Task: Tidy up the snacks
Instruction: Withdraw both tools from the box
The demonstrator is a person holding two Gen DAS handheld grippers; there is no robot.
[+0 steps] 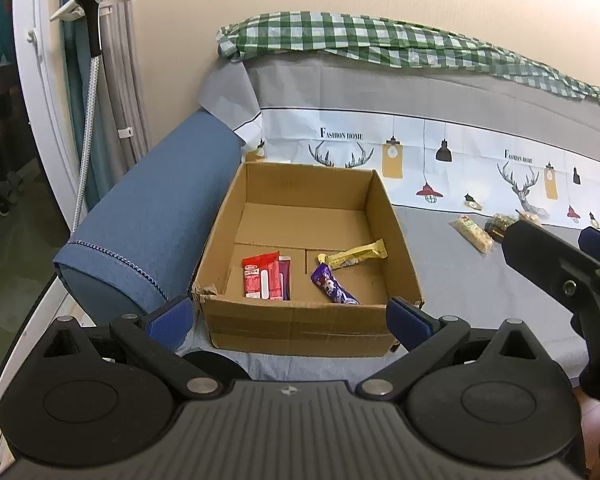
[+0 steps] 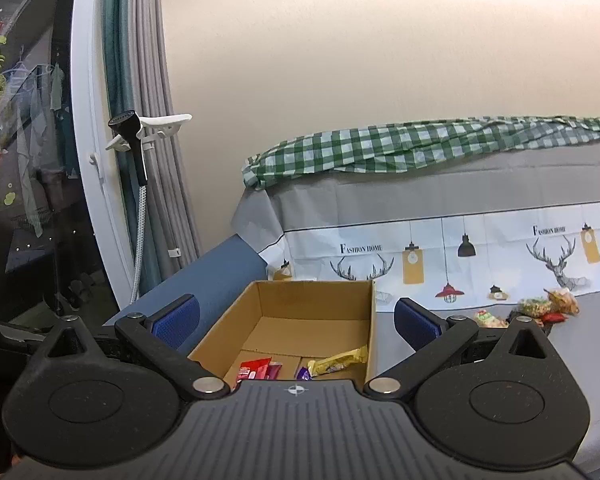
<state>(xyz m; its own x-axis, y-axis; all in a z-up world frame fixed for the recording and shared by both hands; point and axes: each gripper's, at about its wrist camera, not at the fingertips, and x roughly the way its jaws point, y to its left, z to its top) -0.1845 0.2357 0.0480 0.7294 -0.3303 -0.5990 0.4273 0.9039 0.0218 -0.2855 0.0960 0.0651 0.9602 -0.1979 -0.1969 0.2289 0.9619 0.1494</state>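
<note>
Both tongs, left [image 1: 290, 320] and right [image 2: 296, 324], spread wide, holding nothing. Between picks, likely: box [image 1: 308, 320] holds three bars. Next: reach loose snacks [image 2: 540, 310] on the sofa.

Both wrist views face the sofa back, sharing the cardboard box [image 1: 300, 320] [image 2: 374, 320]; left nearer, steeper.

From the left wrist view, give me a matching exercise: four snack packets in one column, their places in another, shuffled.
1. red packet
2. purple packet
3. yellow packet
4. pale bar

A. outside the cardboard box, on the grey cloth
B. box floor, left side
C. box floor, far right
D. box floor, near the front wall

Pairs: 1-B, 2-D, 3-C, 4-A
</note>
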